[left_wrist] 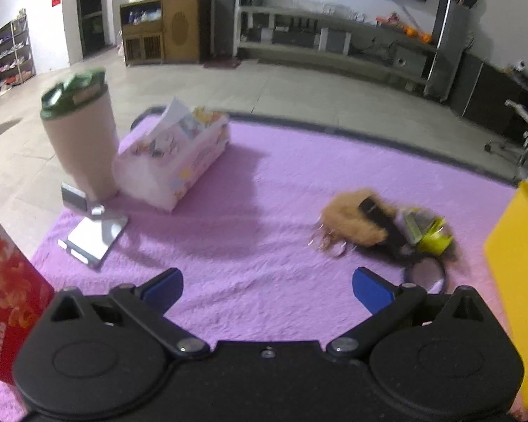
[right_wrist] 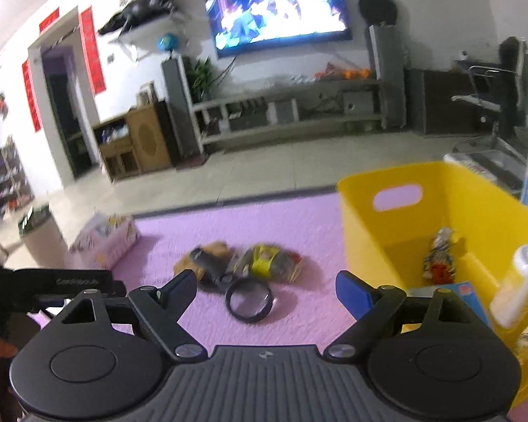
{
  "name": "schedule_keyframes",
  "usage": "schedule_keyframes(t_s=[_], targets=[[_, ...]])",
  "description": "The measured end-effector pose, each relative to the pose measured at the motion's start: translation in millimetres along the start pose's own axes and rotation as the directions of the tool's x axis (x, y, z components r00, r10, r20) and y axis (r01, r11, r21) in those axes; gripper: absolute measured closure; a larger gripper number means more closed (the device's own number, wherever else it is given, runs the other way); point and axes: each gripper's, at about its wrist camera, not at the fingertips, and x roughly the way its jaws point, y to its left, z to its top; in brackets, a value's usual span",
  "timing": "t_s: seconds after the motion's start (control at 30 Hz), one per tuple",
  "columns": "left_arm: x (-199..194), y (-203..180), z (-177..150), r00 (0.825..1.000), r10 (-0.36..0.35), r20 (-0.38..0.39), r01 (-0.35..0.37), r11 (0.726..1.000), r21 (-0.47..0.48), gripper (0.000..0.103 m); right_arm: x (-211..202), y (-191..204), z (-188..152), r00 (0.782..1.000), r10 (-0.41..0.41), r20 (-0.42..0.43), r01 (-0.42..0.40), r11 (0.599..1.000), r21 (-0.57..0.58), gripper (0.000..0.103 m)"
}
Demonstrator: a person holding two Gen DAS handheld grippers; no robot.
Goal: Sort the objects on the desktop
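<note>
Pointing down-fwd over the pink surface [right_wrist: 299, 221], right gripper [right_wrist: 265, 290] spread wide, empty, magnifier [right_wrist: 249, 300] just beyond its tips; yellow bin [right_wrist: 397, 225] right of magnifier; left gripper [left_wrist: 267, 290] wide, empty, left of magnifier

Dim indoor light, motion blur, fisheye-bent edges, soft shadows.

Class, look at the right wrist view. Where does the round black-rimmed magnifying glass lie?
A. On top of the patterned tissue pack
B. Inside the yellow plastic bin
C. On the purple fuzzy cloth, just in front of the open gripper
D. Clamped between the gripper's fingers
C: the round black-rimmed magnifying glass lies on the purple fuzzy cloth, outside the yellow plastic bin, ahead of the open right gripper.
</note>
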Motion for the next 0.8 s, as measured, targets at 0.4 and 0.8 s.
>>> schedule_keyframes(t_s=[0.4,0.8], targets=[[16,11,5,0.997,0.041,-0.063,-0.038,0.998,0.042,0.000,94,23,-16,0.982,0.057,-0.181,-0.072,0.995,-0.074,0.027],[20,14,7,0.997,-0.001,-0.083,0.004,1.000,0.031,0.000,151,43,-20,0.961,-0.068,-0.269,-0.025,0.943,-0.331,0.044]])
